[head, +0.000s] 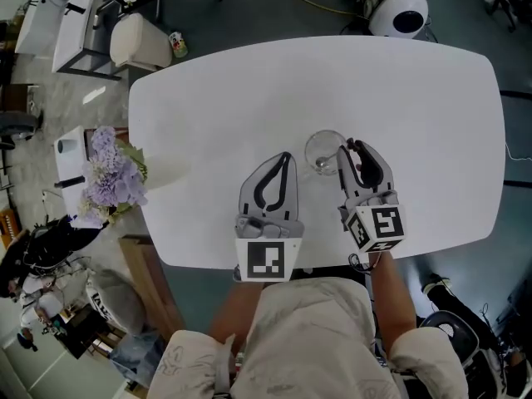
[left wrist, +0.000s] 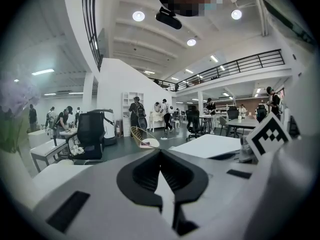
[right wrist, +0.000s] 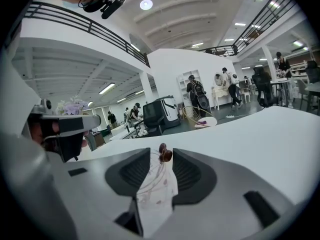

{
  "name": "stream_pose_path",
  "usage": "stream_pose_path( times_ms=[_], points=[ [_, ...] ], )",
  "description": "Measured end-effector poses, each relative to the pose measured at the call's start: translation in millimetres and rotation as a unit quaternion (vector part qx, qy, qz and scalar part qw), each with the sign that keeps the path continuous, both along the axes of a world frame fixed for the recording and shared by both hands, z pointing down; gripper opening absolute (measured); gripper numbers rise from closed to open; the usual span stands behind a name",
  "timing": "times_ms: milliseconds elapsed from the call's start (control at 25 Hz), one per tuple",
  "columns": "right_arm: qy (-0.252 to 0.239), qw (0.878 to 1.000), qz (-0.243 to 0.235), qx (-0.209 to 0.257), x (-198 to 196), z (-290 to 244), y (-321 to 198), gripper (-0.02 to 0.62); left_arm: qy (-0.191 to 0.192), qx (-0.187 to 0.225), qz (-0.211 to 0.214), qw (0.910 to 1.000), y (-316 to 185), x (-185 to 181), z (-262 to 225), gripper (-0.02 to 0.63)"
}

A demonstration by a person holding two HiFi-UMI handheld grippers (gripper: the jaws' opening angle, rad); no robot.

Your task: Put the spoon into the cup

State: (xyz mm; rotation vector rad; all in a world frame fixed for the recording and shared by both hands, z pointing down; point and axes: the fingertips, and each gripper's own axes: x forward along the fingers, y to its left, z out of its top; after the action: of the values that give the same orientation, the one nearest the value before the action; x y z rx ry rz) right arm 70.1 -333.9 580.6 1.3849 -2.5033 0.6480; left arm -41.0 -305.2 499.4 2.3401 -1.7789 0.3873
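Observation:
A clear glass cup (head: 324, 150) stands on the white table (head: 249, 90), just left of my right gripper (head: 349, 150). In the right gripper view the cup (right wrist: 152, 189) shows through the gap between the jaws. The spoon's dark brown end (right wrist: 165, 155) pokes up between the fingertips, and the rest of it is hard to make out through the glass. My right gripper (right wrist: 161, 153) is open, its pads apart from the spoon. My left gripper (head: 285, 158) rests on the table left of the cup, its tips touching and nothing held. In its own view the left gripper (left wrist: 160, 152) faces across the bare tabletop.
A bunch of pale purple flowers (head: 112, 173) sits at the table's left edge. Beyond the far edge are a cream chair (head: 137, 40) and a round white device (head: 399, 11). The person's torso is at the near edge.

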Motion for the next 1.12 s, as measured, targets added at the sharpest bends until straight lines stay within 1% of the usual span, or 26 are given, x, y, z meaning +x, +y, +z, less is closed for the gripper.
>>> stream_pose_path(
  times_ms=[240,320,440,680,880,1000,1120],
  points=[
    [0.007,1.000,0.021,-0.001,4,3,0,0.172,0.007,0.012,-0.004,0.9999,6,-4,-9,0.003],
    [0.011,1.000,0.026,0.001,5,2,-1,0.177,0.013,0.015,-0.008,0.9998,8,-6,-14,0.003],
    [0.018,0.999,0.031,0.010,5,-5,2,0.181,0.009,0.031,-0.005,0.9995,11,-10,-24,0.003],
    [0.026,0.998,0.048,0.032,8,-30,16,0.183,0.013,0.058,-0.001,0.9983,26,-18,-47,0.003],
    [0.032,0.996,0.062,0.051,7,-59,42,0.184,0.031,0.071,-0.002,0.9970,50,-25,-70,0.003],
    [0.036,0.994,0.080,0.066,11,-77,57,0.183,0.031,0.094,0.003,0.9951,64,-30,-87,0.003],
    [0.035,0.991,0.094,0.088,15,-95,71,0.183,0.034,0.101,0.006,0.9943,78,-33,-97,0.003]
  ],
)
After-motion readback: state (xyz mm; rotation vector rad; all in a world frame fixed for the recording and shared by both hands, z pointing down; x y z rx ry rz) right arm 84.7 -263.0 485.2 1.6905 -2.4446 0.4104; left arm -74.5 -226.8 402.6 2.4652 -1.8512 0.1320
